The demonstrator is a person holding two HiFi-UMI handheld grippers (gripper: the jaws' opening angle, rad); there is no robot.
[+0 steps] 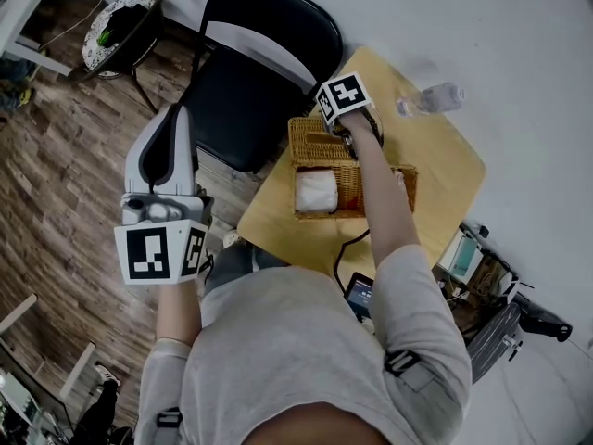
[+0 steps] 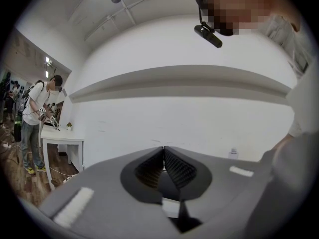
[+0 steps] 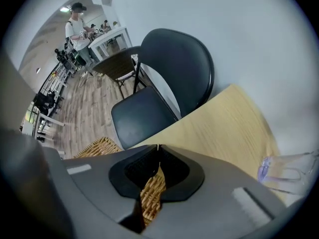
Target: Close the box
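Lid (image 1: 311, 141) of the wicker box (image 1: 408, 185) stands open at centre frame, pinched in the right claw (image 3: 158, 151), so lowering it remains; left claw (image 2: 163, 153) is shut, empty.

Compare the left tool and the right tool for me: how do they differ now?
The left tool is shut on nothing; the right tool is shut on the wicker lid. The left tool points level, away from the table; the right tool points down over the box. Both have their jaws together.
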